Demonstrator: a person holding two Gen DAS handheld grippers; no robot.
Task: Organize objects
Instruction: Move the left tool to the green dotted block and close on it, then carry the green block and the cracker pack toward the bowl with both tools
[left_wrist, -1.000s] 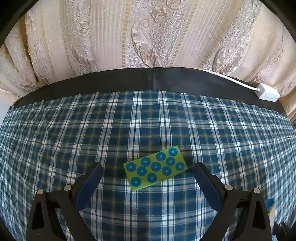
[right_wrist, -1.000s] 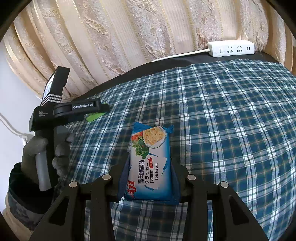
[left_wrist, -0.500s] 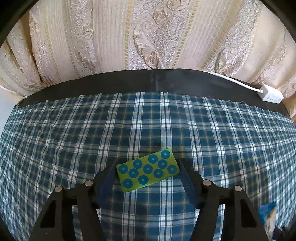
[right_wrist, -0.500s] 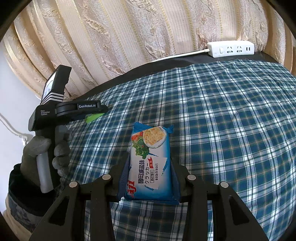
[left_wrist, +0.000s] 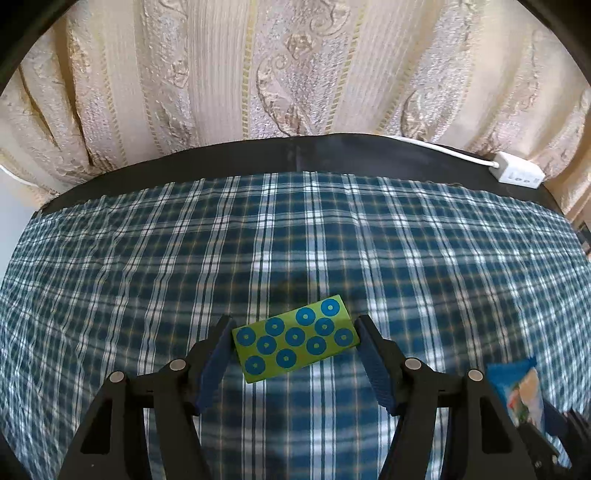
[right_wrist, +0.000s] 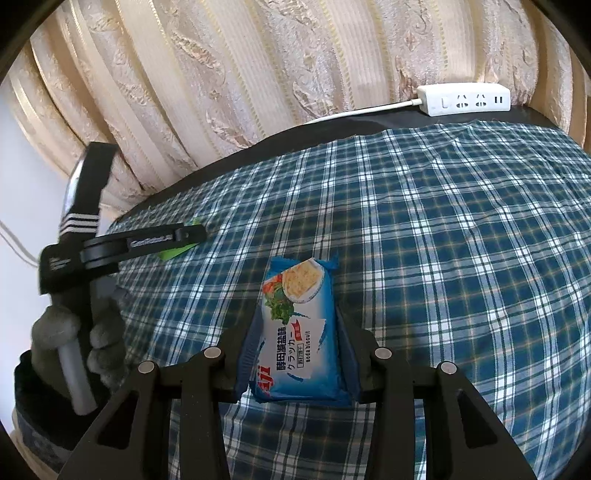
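Pick-up of the green card (left_wrist: 295, 343) is the step in hand: it sits between the left gripper (left_wrist: 293, 360) fingers, low centre of the left wrist view, over the plaid cloth (left_wrist: 295, 240). Those fingers, having just been closing, now stand half shut, the left pad at the card's end; full contact on the right cannot be confirmed. Right gripper (right_wrist: 297, 354) fingers are clamped on the blue cracker packet (right_wrist: 295, 328). Next move, as judged: confirm the grip, then lift level.
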